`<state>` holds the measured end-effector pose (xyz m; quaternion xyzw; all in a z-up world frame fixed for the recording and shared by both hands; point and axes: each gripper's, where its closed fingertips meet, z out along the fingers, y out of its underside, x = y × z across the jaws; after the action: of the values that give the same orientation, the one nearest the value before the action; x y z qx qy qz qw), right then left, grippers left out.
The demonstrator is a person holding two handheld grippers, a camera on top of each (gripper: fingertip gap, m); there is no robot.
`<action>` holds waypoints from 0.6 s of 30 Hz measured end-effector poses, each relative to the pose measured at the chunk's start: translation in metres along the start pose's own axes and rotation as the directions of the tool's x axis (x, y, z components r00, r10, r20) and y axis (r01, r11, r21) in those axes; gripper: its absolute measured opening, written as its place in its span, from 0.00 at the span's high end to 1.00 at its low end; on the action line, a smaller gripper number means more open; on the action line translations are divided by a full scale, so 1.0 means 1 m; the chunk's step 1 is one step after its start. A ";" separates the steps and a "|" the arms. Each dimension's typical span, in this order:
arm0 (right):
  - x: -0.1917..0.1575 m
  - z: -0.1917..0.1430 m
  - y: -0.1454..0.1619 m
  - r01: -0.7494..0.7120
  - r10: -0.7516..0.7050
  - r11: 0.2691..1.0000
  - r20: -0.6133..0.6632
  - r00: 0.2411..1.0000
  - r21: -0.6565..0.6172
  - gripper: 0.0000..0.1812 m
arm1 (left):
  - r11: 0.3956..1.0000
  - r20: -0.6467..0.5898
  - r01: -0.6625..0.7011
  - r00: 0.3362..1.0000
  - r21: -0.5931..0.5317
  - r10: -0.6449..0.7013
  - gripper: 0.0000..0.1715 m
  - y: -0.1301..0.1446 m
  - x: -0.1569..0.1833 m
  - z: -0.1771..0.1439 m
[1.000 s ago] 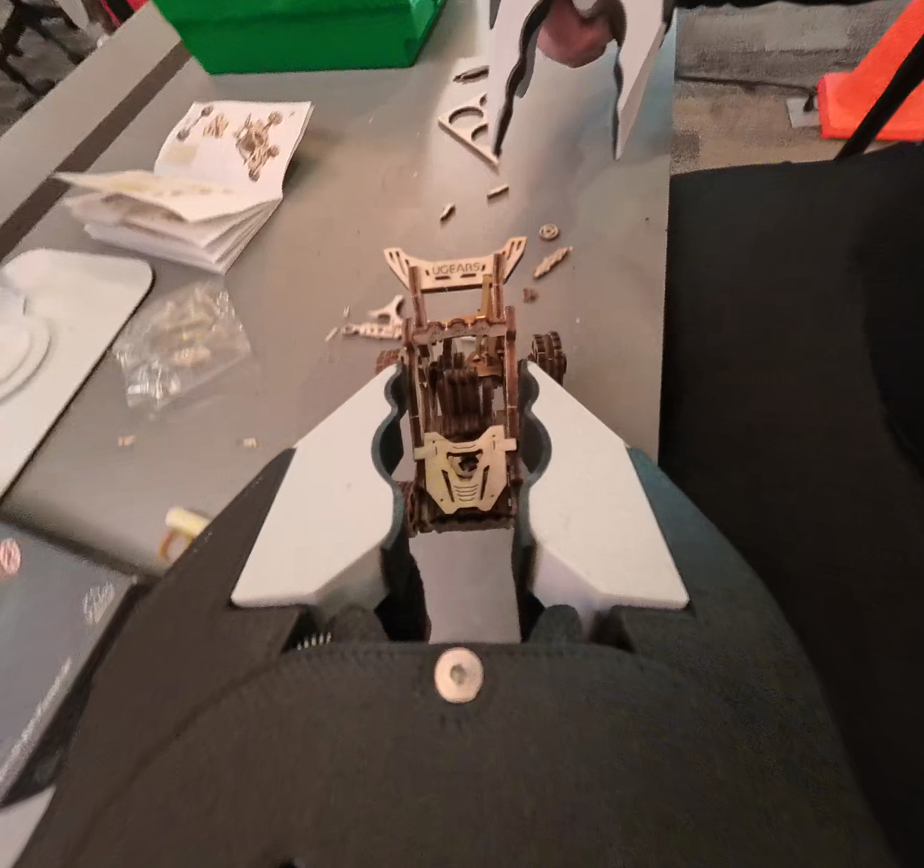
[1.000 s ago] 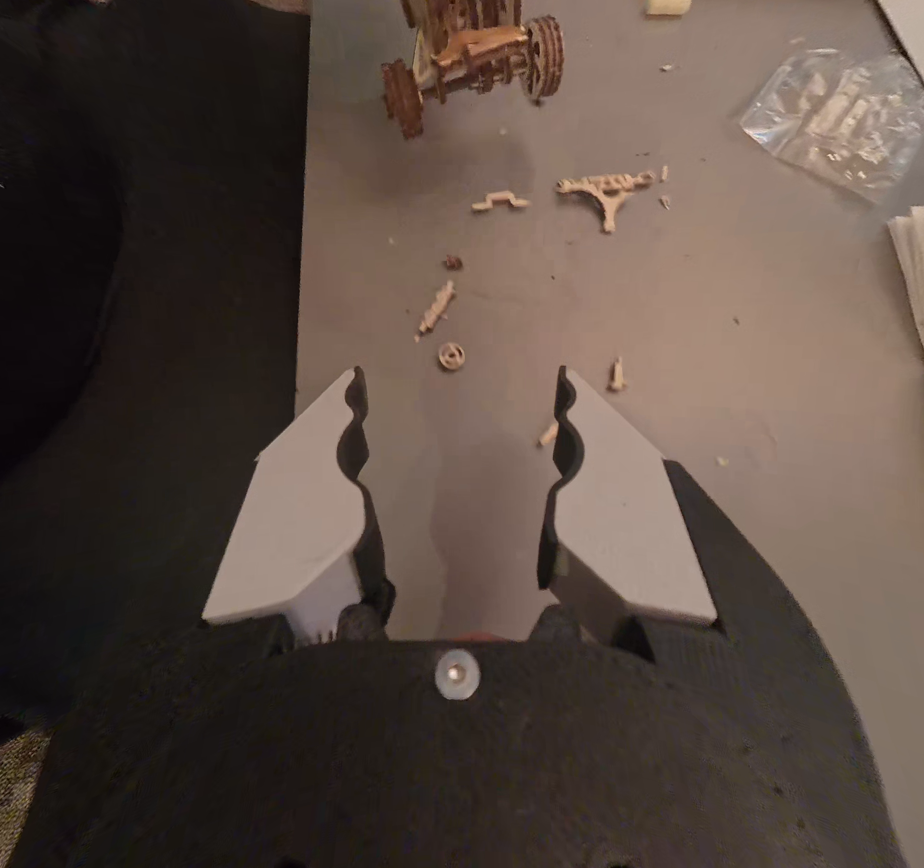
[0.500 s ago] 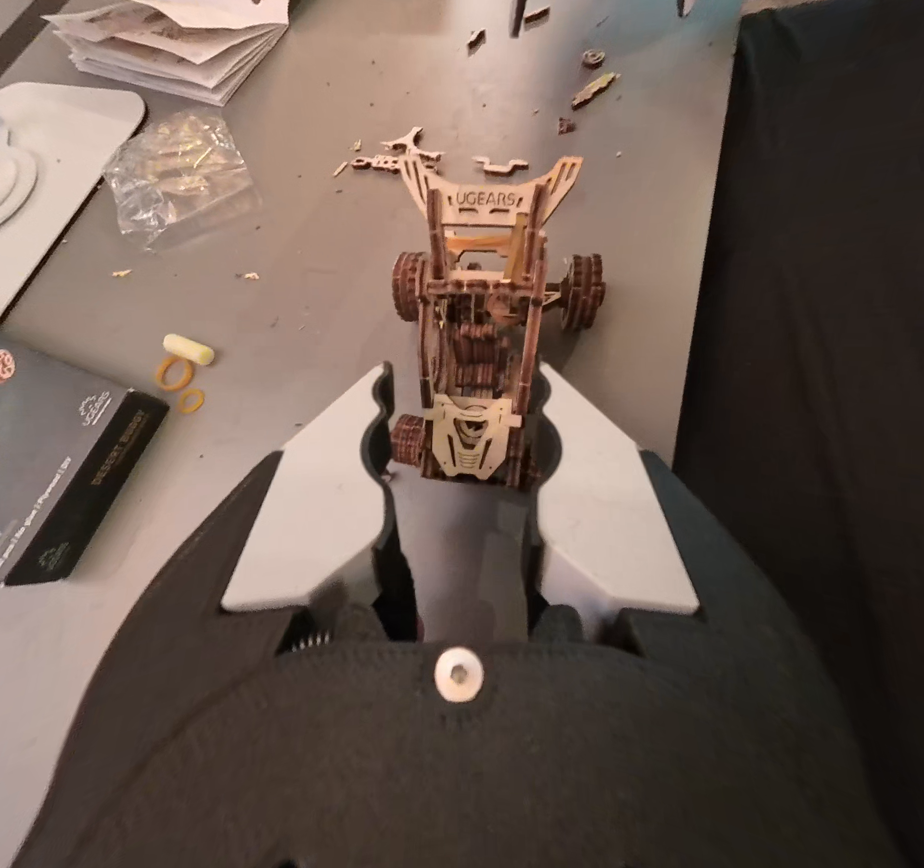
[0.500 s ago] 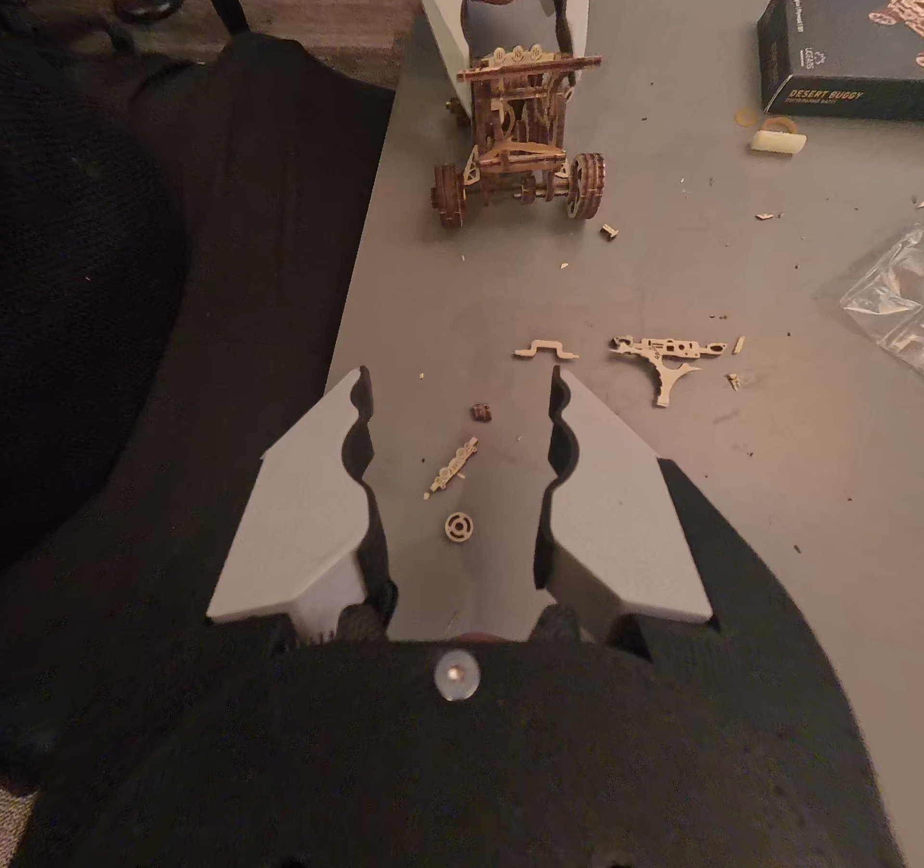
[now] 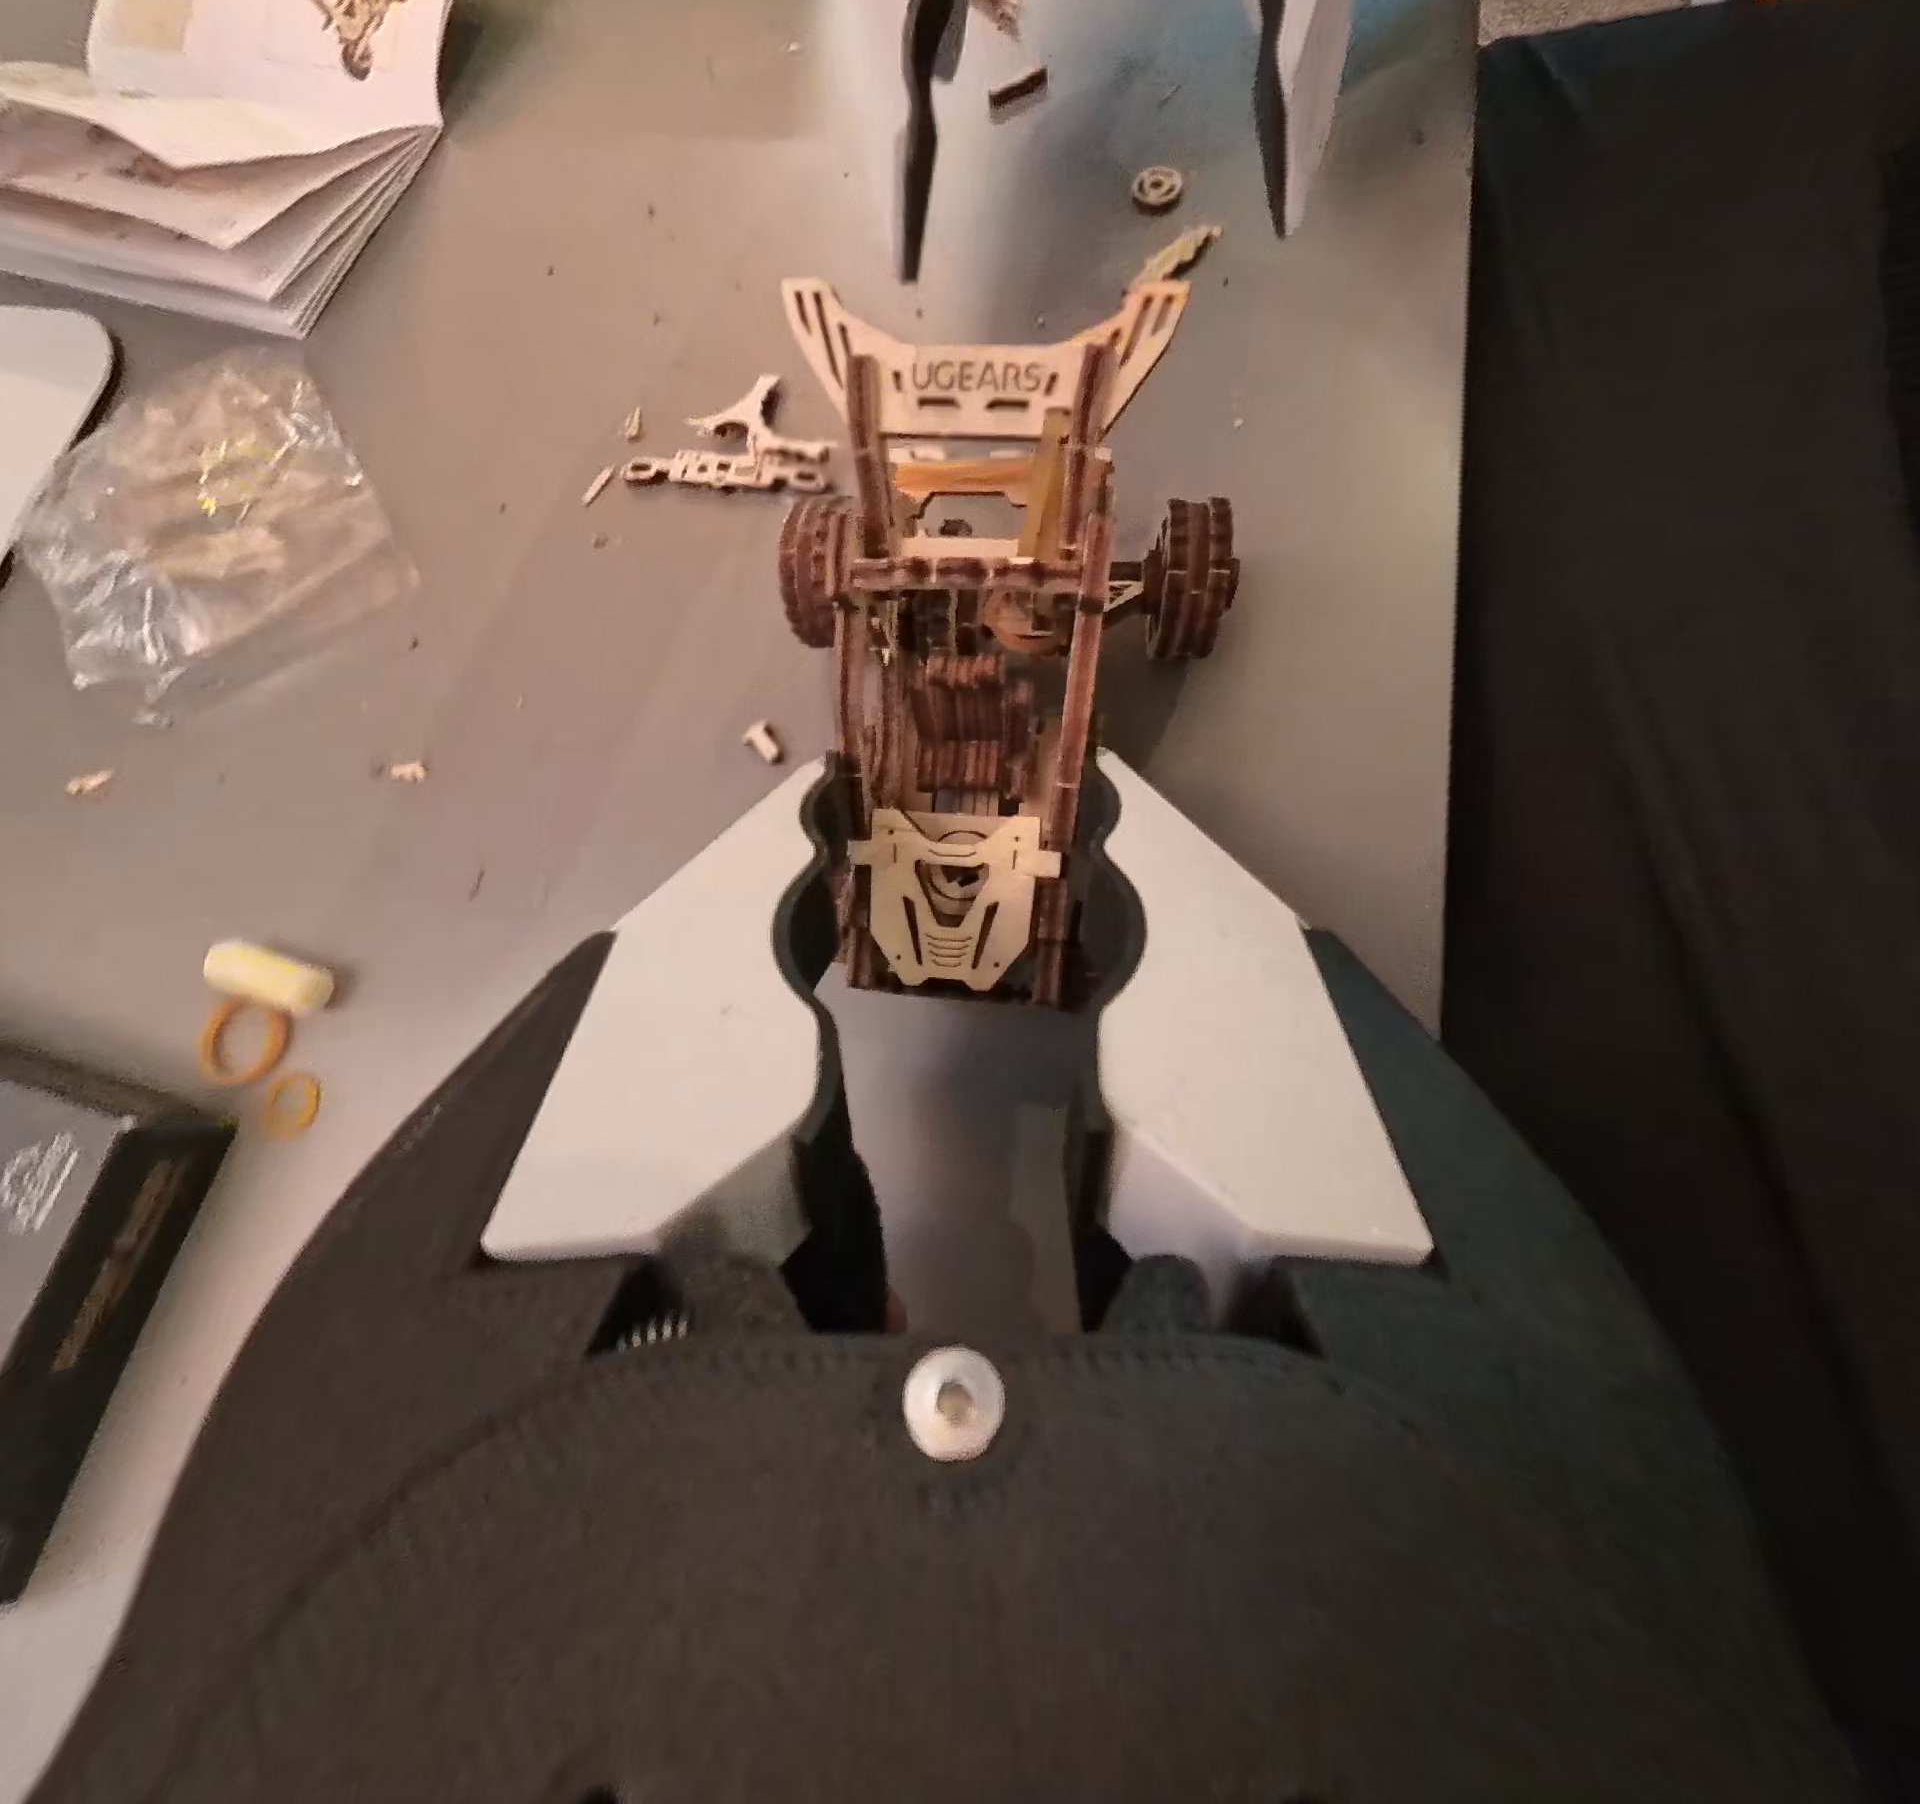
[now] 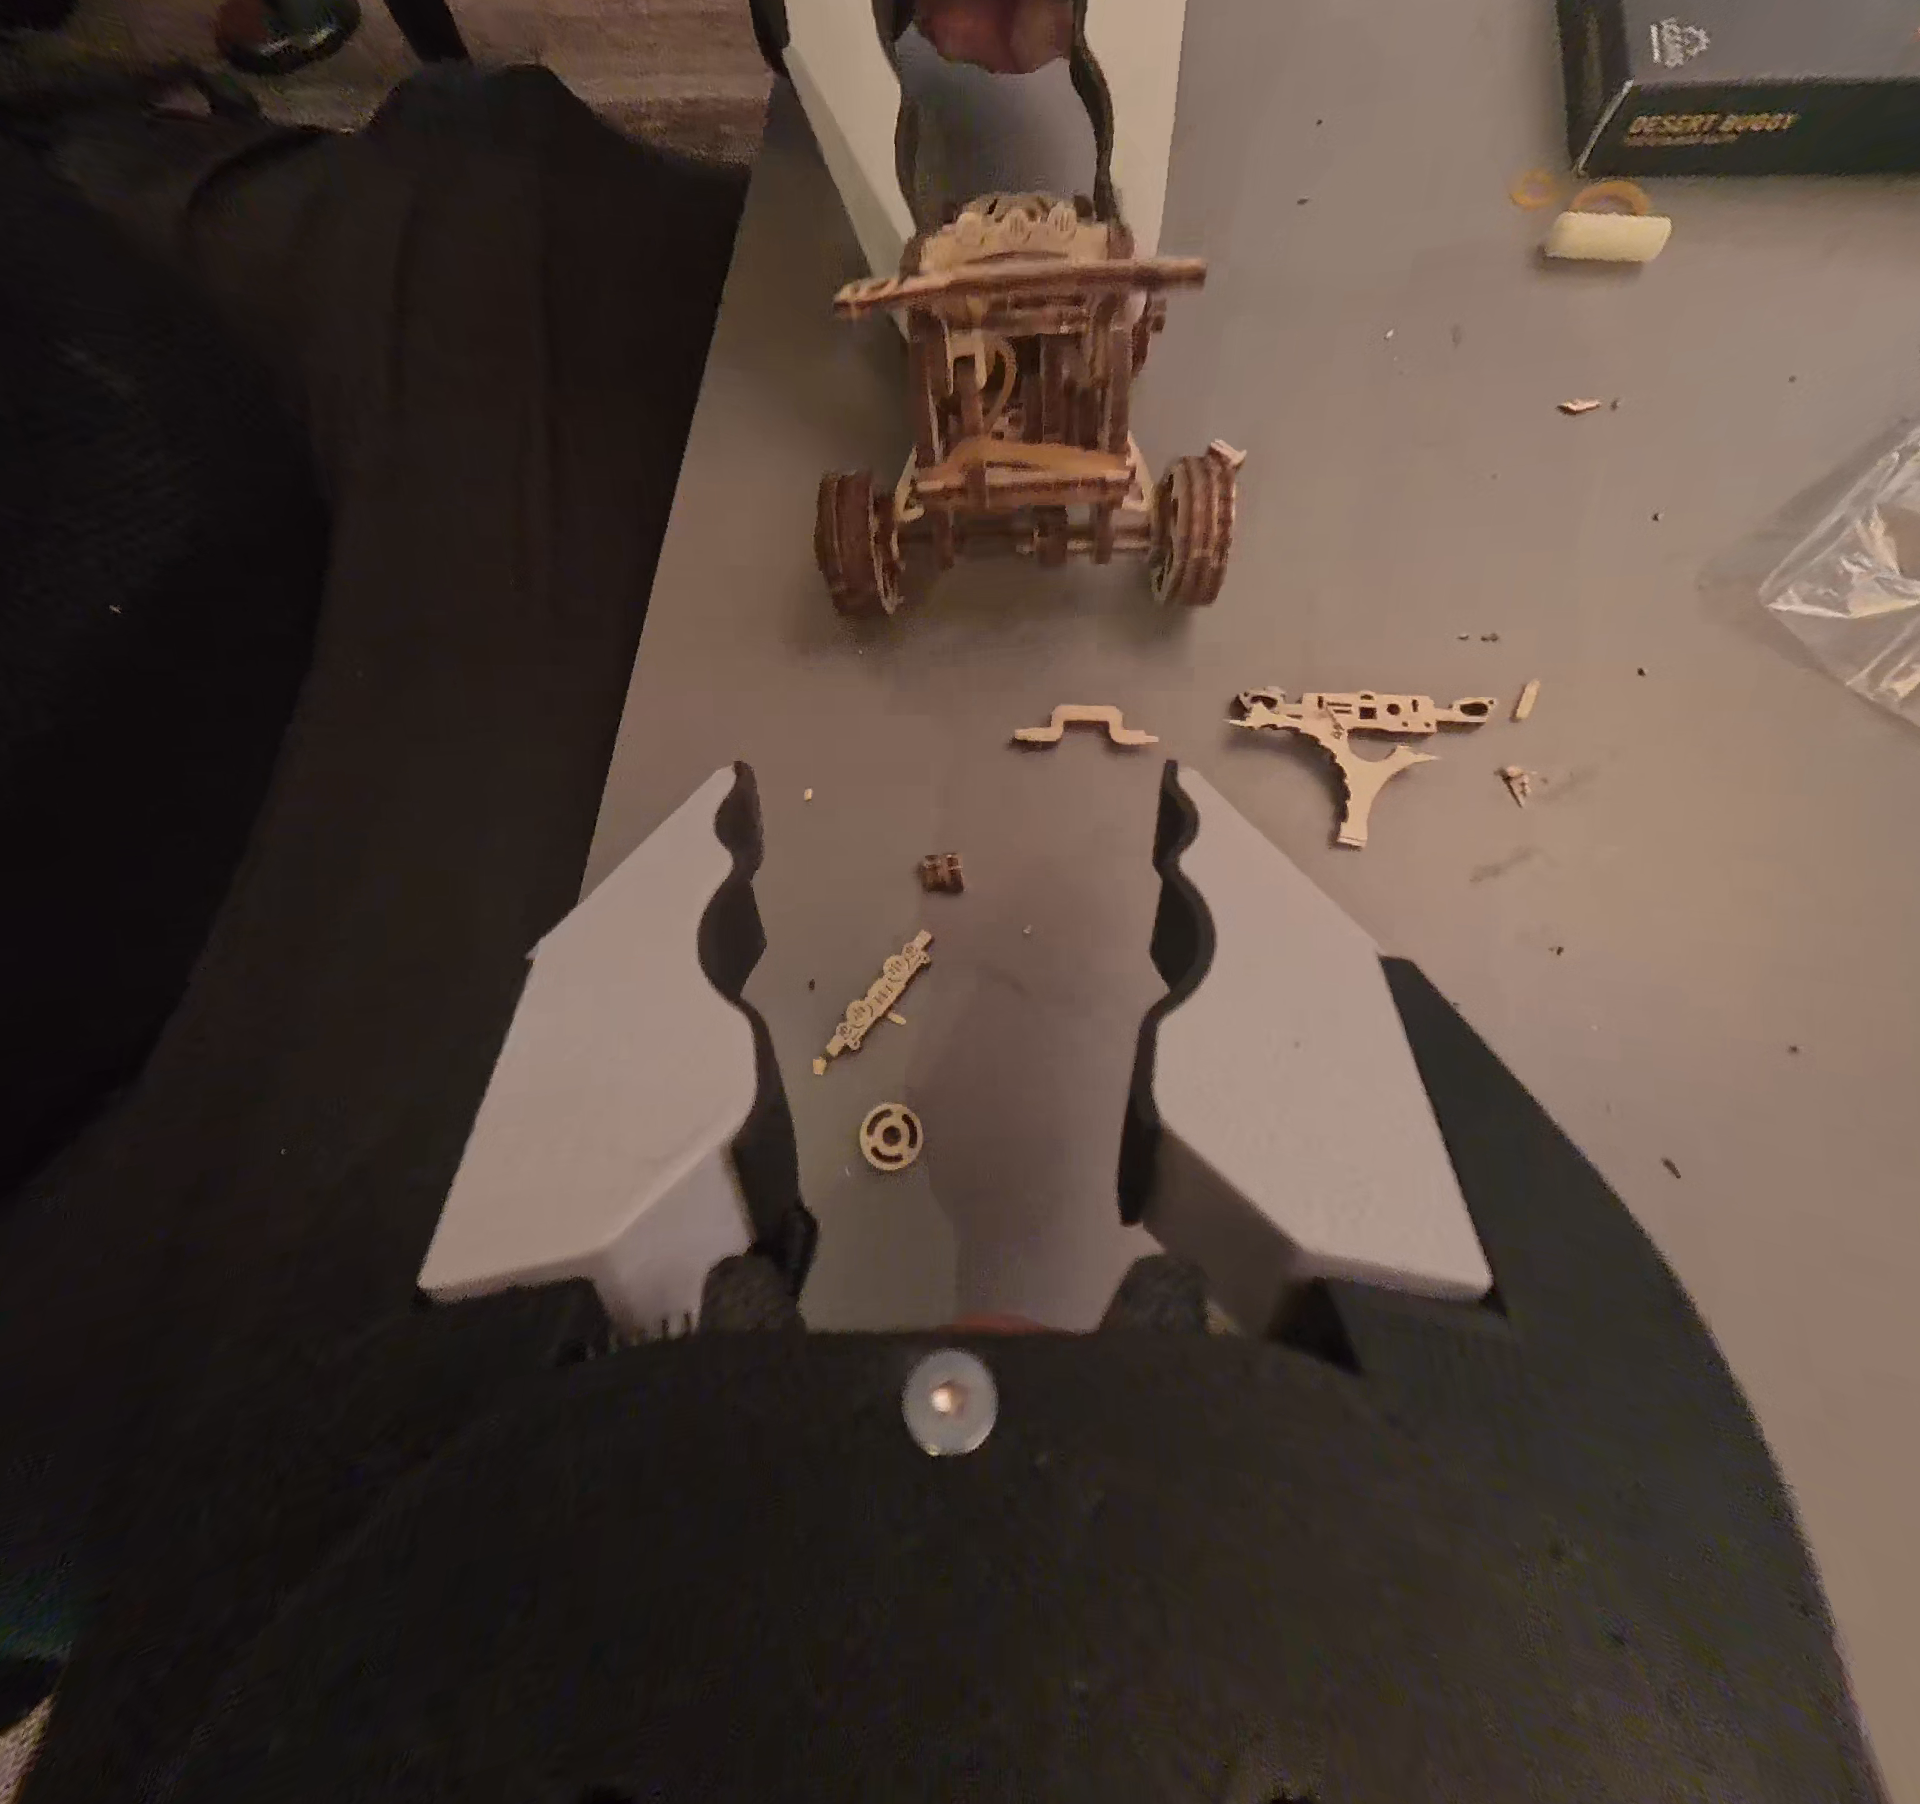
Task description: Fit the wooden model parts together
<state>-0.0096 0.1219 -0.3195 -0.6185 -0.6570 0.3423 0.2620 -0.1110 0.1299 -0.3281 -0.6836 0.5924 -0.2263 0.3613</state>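
Note:
A wooden buggy model [image 5: 977, 632] is gripped at its front end by my left gripper [image 5: 956, 798], which is shut on it. The model points away from that gripper, with its rear wheels at or just above the grey table [image 5: 520, 819]. In the right wrist view the model [image 6: 1018, 445] faces me, held from behind by the left gripper [image 6: 997, 144]. My right gripper [image 6: 956, 788] is open and empty, low over the table. Between its fingers lie a flat strip [image 6: 878, 1001], a small ring [image 6: 891, 1138] and a dark block [image 6: 940, 871]. A bracket piece [image 6: 1086, 728] and a branched piece [image 6: 1351, 736] lie just ahead.
A black box [image 6: 1745, 29], rubber bands and a pale stick [image 6: 1605, 235] lie at the right. A plastic bag of parts [image 5: 197, 528], an open booklet [image 5: 239, 81] and a white tray [image 5: 42, 404] lie at the left. Black cloth [image 5: 1683, 819] borders the table edge. About 11 cm separates my left fingertips from my right. The bracket piece [image 6: 1086, 728] lies some 4 cm from my right tips, 9 cm from my left tips.
My left gripper has tilted down and lowered the model's rear wheels toward the table. The right gripper has drawn back, so the loose parts now lie between its fingers.

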 end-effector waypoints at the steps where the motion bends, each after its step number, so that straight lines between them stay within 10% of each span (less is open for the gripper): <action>1: 0.001 0.000 0.000 -0.004 0.004 1.000 -0.011 1.000 -0.002 0.58 | 1.000 -0.008 -0.005 1.000 -0.001 0.005 0.76 -0.003 0.000 0.004; 18: 0.014 0.035 -0.030 0.060 -0.053 0.993 -0.062 0.997 0.105 0.65 | 1.000 -0.006 0.002 1.000 0.022 -0.002 0.76 -0.011 -0.001 0.013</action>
<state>-0.0566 0.1312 -0.3193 -0.5947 -0.6469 0.3508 0.3237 -0.0943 0.1346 -0.3280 -0.6795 0.5902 -0.2353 0.3669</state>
